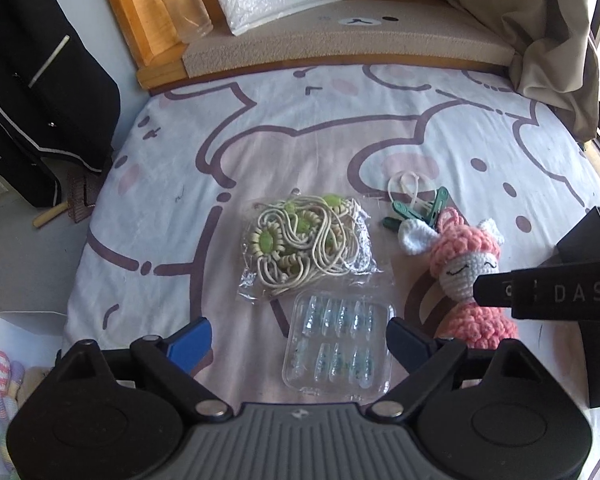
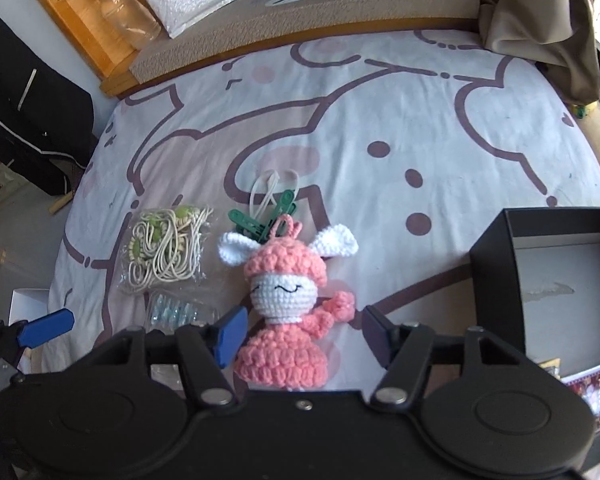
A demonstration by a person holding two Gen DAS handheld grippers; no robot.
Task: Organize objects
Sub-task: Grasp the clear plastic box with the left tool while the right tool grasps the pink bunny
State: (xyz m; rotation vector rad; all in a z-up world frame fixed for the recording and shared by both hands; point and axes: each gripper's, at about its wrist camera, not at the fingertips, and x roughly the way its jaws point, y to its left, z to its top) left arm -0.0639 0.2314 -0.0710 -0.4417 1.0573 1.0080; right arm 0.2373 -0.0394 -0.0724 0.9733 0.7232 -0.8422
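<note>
A clear plastic case of nail tips lies on the bed sheet between the fingers of my left gripper, which is open; its pads stand clear of the case. A pink crochet doll with white ears lies face up, its skirt between the fingers of my right gripper. That gripper is open, with a gap at the right pad. The doll also shows in the left wrist view, with the right gripper's black body beside it. A blue finger of the left gripper shows at the left edge.
A bag of cream cord with green flowers and green clothespins lie beyond the case. An open black box stands at the right. A white box with crochet toys sits off the bed's left edge. A cushion and glass bottle are at the back.
</note>
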